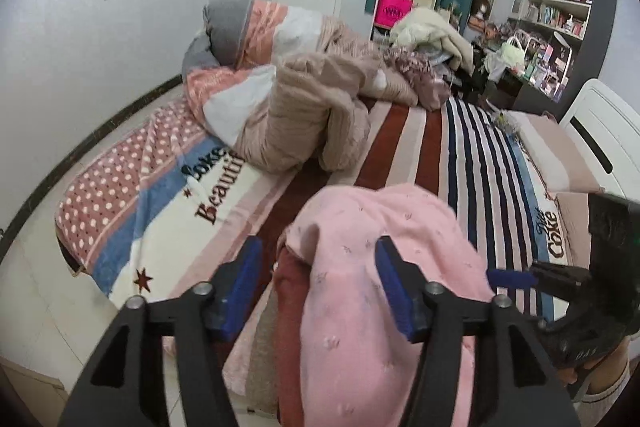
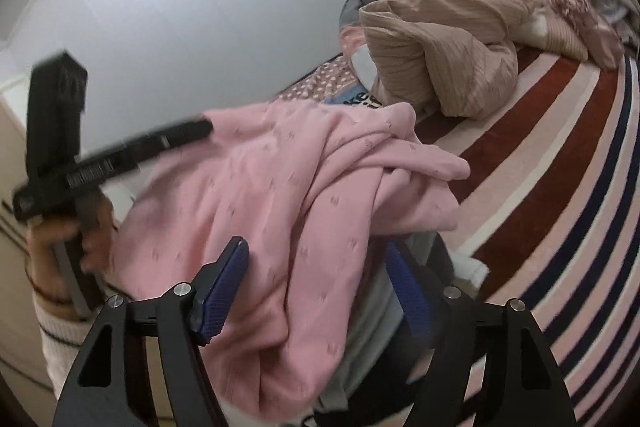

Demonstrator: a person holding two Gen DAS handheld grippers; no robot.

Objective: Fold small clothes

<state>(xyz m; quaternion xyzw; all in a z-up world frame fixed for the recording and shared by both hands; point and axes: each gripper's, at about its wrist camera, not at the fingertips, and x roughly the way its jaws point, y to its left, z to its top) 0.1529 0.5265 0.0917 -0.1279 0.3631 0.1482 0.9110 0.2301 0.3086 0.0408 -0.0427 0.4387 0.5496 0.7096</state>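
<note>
A pink knitted garment [image 1: 360, 267] lies crumpled on top of a stack of clothes at the near edge of the bed; it also shows in the right wrist view [image 2: 280, 211]. Under it are a dark red piece [image 1: 290, 327] and a beige piece [image 1: 262, 355]. My left gripper [image 1: 320, 283] is open, its blue pads either side of the pink garment, above it. My right gripper [image 2: 320, 287] is open over the same garment; its blue fingertip [image 1: 510, 277] shows at the right in the left wrist view. The left gripper appears blurred at the left [image 2: 120, 151].
The bed is covered by a striped blanket [image 1: 472, 163]. A rumpled beige quilt [image 1: 304, 119] and striped pillows [image 1: 256, 27] lie at the far end. A white headboard [image 1: 600, 131], shelves and a cluttered desk [image 1: 552, 27] stand right. A white wall [image 2: 160, 7] is left.
</note>
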